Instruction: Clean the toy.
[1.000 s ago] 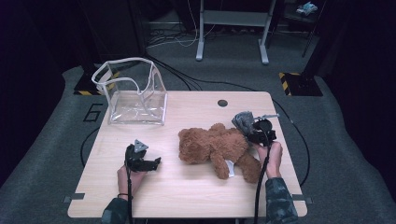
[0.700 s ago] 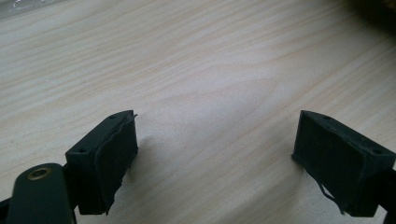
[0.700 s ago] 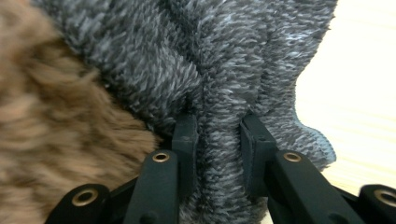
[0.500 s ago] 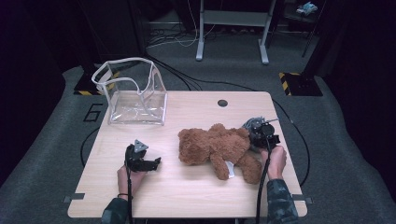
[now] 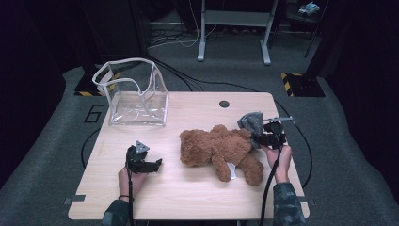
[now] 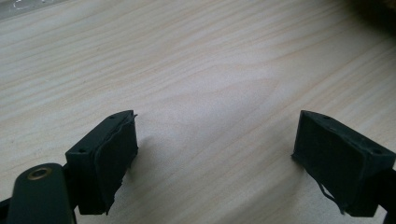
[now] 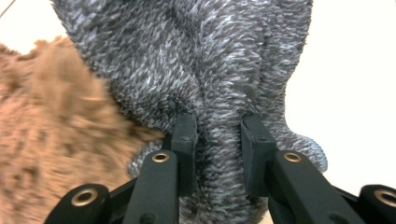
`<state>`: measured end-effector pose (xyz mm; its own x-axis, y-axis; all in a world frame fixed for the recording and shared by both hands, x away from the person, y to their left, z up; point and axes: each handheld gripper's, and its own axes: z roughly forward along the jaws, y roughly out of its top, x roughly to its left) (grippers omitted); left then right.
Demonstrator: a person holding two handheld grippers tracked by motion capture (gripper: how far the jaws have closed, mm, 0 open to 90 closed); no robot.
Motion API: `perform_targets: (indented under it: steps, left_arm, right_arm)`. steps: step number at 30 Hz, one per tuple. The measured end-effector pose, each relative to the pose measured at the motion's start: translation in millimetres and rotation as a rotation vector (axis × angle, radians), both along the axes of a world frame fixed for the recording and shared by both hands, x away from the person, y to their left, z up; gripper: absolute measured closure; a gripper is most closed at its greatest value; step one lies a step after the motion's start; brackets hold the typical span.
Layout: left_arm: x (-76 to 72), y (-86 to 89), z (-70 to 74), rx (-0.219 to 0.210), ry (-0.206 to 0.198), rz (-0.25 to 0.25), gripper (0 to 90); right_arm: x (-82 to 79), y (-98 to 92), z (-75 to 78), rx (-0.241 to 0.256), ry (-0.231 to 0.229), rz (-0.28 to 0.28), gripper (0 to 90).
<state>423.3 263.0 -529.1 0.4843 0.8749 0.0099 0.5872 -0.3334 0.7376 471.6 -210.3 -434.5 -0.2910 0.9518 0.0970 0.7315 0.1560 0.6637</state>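
At the right side of the table [image 5: 197, 197], my right tool [image 7: 218, 140] is clamped on a fold of a grey knitted cloth [image 7: 196, 60], a sock or small garment as far as I can tell; in the right gripper view the fabric bunches between the two black jaws. Seen from the high view, the grey cloth [image 5: 251, 122] sits just beside the brown teddy bear [image 5: 219, 150], at the bear's far right end and touching its fur. My left tool [image 6: 215, 154] stands with its jaws wide apart over bare wood, holding nothing; from above, the left tool [image 5: 141, 160] rests well apart from the bear, and the clear plastic bag [image 5: 136, 94] stands at the far left corner.

Risk, as I judge it: the grip holds only a thin fold, so a quick pull could let the knit slide out. Because cloth and bear touch, dragging the cloth may snag the plush and shift or roll the bear across the table.
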Motion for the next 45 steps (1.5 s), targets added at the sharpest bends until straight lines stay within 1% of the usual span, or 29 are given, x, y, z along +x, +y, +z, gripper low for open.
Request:
perform_targets:
  steps: [2, 3, 7, 9, 10, 11, 12, 13, 16, 17, 18, 20, 22, 25, 26, 27, 28, 29, 32, 34, 35, 37, 38, 41, 45]
  left_arm:
    - [0.0, 0.0, 0.0, 0.000, 0.000, 0.000, 13.3]
    - [0.0, 0.1, 0.0, 0.001, 0.000, -0.001, 13.3]
    - [0.0, 0.0, 0.0, 0.000, 0.000, 0.000, 13.3]
    - [0.0, 0.0, 0.0, 0.000, 0.000, 0.000, 13.3]
    - [0.0, 0.0, 0.0, 0.000, 0.000, 0.000, 13.3]
    - [0.0, 0.0, 0.0, 0.000, 0.000, 0.000, 13.3]
    - [0.0, 0.0, 0.0, 0.000, 0.000, 0.000, 13.3]
    - [0.0, 0.0, 0.0, 0.000, 0.000, 0.000, 13.3]
    - [0.0, 0.0, 0.0, 0.000, 0.000, 0.000, 13.3]
    - [0.0, 0.0, 0.0, 0.000, 0.000, 0.000, 13.3]
    - [0.0, 0.0, 0.0, 0.000, 0.000, 0.000, 13.3]
    - [0.0, 0.0, 0.0, 0.000, 0.000, 0.000, 13.3]
    - [0.0, 0.0, 0.0, 0.000, 0.000, 0.000, 13.3]
    - [0.0, 0.1, 0.0, 0.001, 0.000, -0.001, 13.3]
    - [0.1, 0.2, 0.0, 0.001, 0.000, -0.001, 13.3]
    - [0.1, 0.1, 0.0, 0.000, 0.000, 0.000, 13.3]
    - [0.0, 0.1, 0.0, 0.001, 0.000, -0.001, 13.3]
    - [0.1, 0.1, 0.0, 0.000, 0.000, 0.000, 13.3]
    - [0.0, 0.0, 0.0, 0.000, 0.000, 0.000, 13.3]
    - [0.0, 0.0, 0.0, 0.000, 0.000, 0.000, 13.3]
    - [0.0, 0.0, 0.0, 0.000, 0.000, 0.000, 13.3]
    - [0.0, 0.0, 0.0, 0.000, 0.000, 0.000, 13.3]
    - [0.0, 0.0, 0.0, 0.000, -0.001, 0.000, 13.3]
    - [0.0, 0.0, 0.0, 0.000, 0.000, 0.000, 13.3]
    - [0.0, 0.0, 0.0, 0.000, 0.000, 0.000, 13.3]
  right_arm:
    - [1.9, 9.2, -1.9, -0.041, 0.012, 0.005, 70.8]
    - [3.3, 11.0, -3.8, -0.052, 0.013, 0.013, 70.9]
    - [5.5, 12.6, -9.9, -0.049, 0.037, 0.000, 71.0]
    - [5.5, 13.0, -13.0, -0.053, 0.059, -0.011, 71.0]
    - [6.6, 11.8, -15.4, -0.059, 0.058, -0.003, 70.9]
    - [6.8, 12.1, -17.2, -0.063, 0.073, -0.007, 71.0]
    - [9.2, 11.4, -22.5, -0.071, 0.078, -0.004, 71.0]
    - [9.2, 11.4, -22.5, -0.071, 0.078, -0.004, 71.0]
    - [10.6, 12.0, -27.3, -0.092, 0.078, -0.011, 71.1]
    - [11.0, 11.9, -28.6, -0.097, 0.088, -0.017, 71.1]
    - [11.7, 10.8, -30.5, -0.107, 0.085, -0.013, 71.1]
    - [11.9, 9.0, -33.1, -0.112, 0.097, -0.027, 71.1]
    - [12.0, 4.8, -36.0, -0.148, 0.099, -0.042, 71.0]
    - [12.2, -5.1, -43.2, -0.183, 0.140, -0.080, 70.9]
    - [10.6, -12.7, -47.0, -0.193, 0.159, -0.107, 70.8]
    - [10.6, -12.7, -47.0, -0.193, 0.159, -0.107, 70.8]
    - [9.2, -16.9, -47.2, -0.196, 0.160, -0.108, 70.8]
    - [7.3, -19.9, -46.0, -0.191, 0.157, -0.117, 70.8]
    - [0.2, -26.5, -37.8, -0.155, 0.131, -0.128, 70.7]
    - [-4.8, -29.0, -31.0, -0.137, 0.110, -0.114, 70.6]
    - [-8.1, -28.7, -26.9, -0.125, 0.107, -0.117, 70.5]
    - [-13.9, -29.3, -18.8, -0.096, 0.090, -0.103, 70.4]
    - [-16.4, -29.9, -14.8, -0.094, 0.073, -0.091, 70.4]
    - [-23.9, -27.6, -3.3, -0.072, 0.048, -0.079, 70.4]
    - [-30.6, -21.3, 6.9, -0.076, 0.013, -0.053, 70.2]
